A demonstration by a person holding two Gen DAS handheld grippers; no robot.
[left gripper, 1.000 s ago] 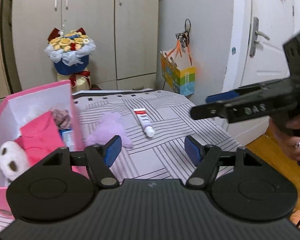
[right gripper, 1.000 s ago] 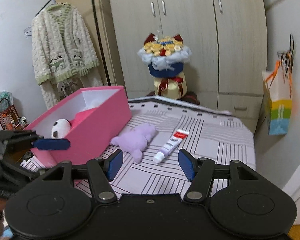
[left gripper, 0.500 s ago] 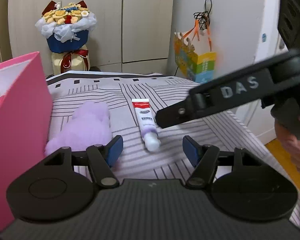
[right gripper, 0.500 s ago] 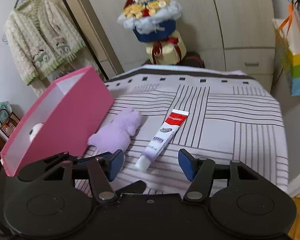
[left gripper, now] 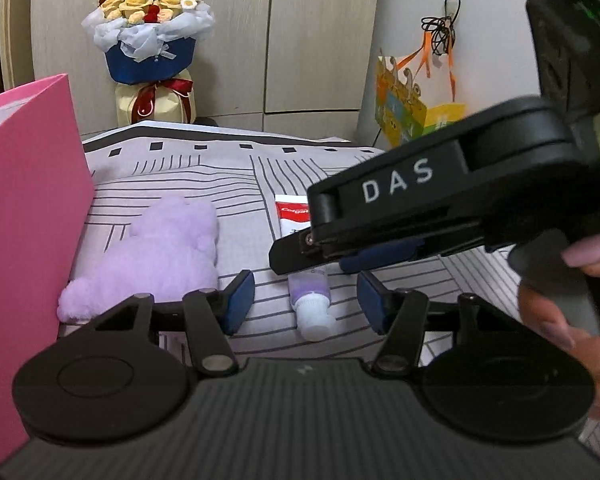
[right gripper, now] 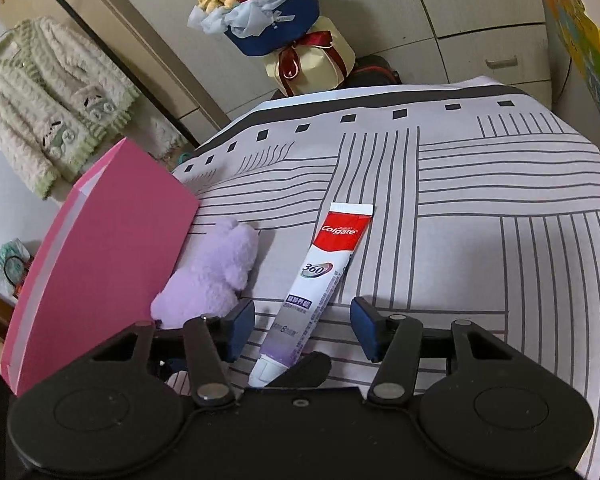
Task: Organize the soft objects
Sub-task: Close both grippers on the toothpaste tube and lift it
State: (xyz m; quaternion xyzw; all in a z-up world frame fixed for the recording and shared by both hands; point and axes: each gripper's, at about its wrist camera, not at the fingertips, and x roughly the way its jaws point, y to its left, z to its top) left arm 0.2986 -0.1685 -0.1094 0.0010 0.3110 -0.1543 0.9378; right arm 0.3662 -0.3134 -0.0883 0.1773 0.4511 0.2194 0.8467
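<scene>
Striped bedsheet point(right gripper: 500, 184) meets wardrobe point(left gripper: 320, 40) beside pink box point(right gripper: 112, 240).

Flower bouquet point(right gripper: 260, 4) stands past the far edge of the striped bedspread point(right gripper: 500, 208), against the wardrobe point(left gripper: 320, 40). Knitted cardigan point(right gripper: 40, 92) hangs left of bouquet; colourful paper bag point(left gripper: 412, 116) hangs to its right.

A home bedroom: wardrobe point(left gripper: 324, 36), hanging cardigan point(right gripper: 48, 100), patterned bedspread point(right gripper: 480, 184).

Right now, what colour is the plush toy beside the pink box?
Light purple; the plush toy shows best in the right wrist view.
</scene>
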